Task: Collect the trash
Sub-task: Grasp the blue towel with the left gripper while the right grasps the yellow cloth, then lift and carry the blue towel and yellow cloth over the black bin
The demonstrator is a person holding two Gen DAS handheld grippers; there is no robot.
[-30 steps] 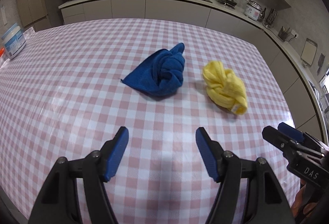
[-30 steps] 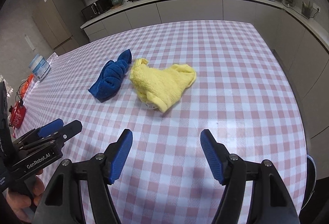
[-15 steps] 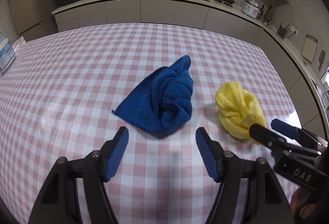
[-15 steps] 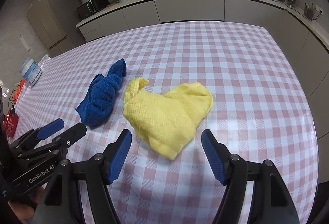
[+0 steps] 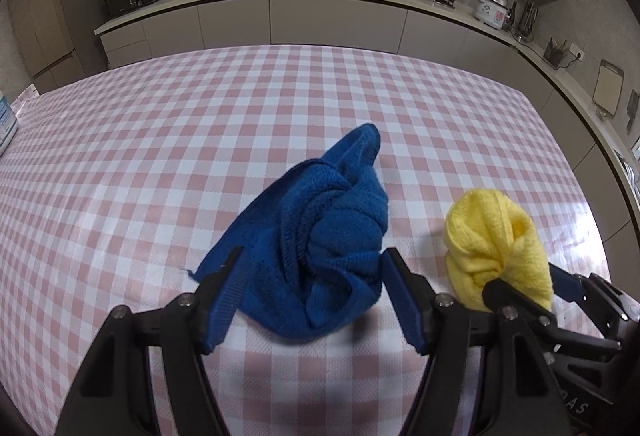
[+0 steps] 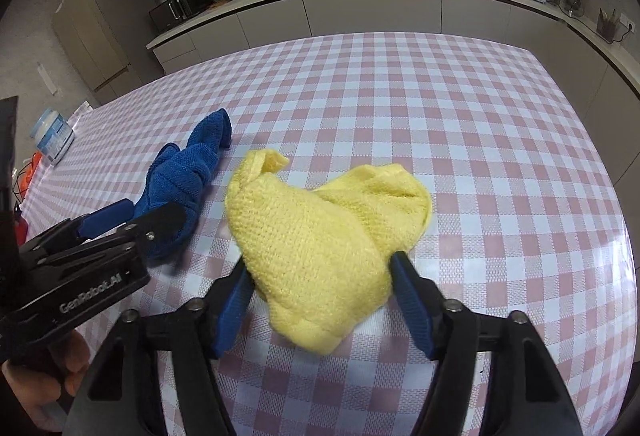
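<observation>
Both grippers moved in since earlier: blue cloth (image 5: 320,244) straddled by wide-open left gripper (image 5: 312,296); yellow cloth (image 6: 324,236) between spread right gripper (image 6: 320,300) fingers, contact unclear.

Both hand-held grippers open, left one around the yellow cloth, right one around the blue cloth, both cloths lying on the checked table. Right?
Cloths are swapped. The left wrist view shows the left hand-held gripper open around the blue cloth; the right wrist view shows the right hand-held gripper open around the yellow cloth. Both lie on the checked table.
</observation>
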